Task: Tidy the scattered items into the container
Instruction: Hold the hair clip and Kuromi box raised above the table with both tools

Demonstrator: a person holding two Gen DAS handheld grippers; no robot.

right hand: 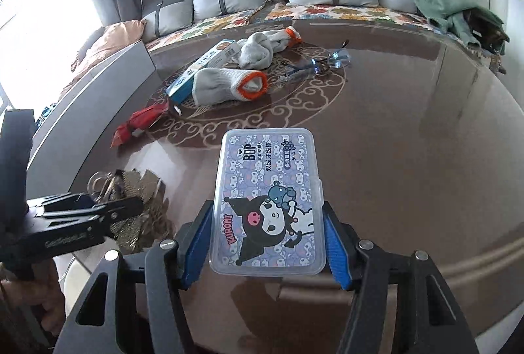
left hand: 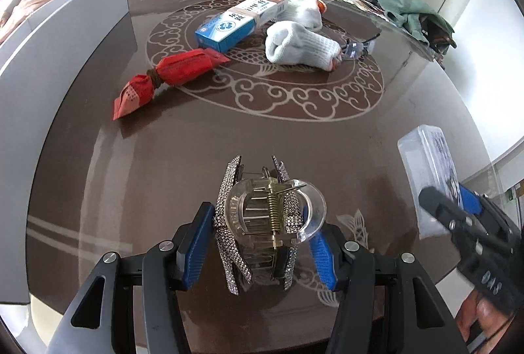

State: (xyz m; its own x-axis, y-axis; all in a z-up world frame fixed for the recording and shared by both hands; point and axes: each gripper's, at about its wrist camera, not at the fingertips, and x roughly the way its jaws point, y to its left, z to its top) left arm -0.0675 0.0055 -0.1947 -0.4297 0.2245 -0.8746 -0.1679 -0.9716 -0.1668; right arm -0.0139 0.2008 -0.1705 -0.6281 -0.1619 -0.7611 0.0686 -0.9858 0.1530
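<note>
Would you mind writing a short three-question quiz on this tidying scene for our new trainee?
1. True or false: the left hand-held gripper holds a hair clip.
2. What does the right hand-held gripper hold? A) a sock B) a plastic box C) glasses
3. Fill in: the red packet lies on the ___, near the toothpaste box.

Key: 1 true; 2 B; 3 table.

You have strong daylight from the left window [right hand: 29,10]; glare sheens the table [right hand: 409,98]; edges warp heavily.
</note>
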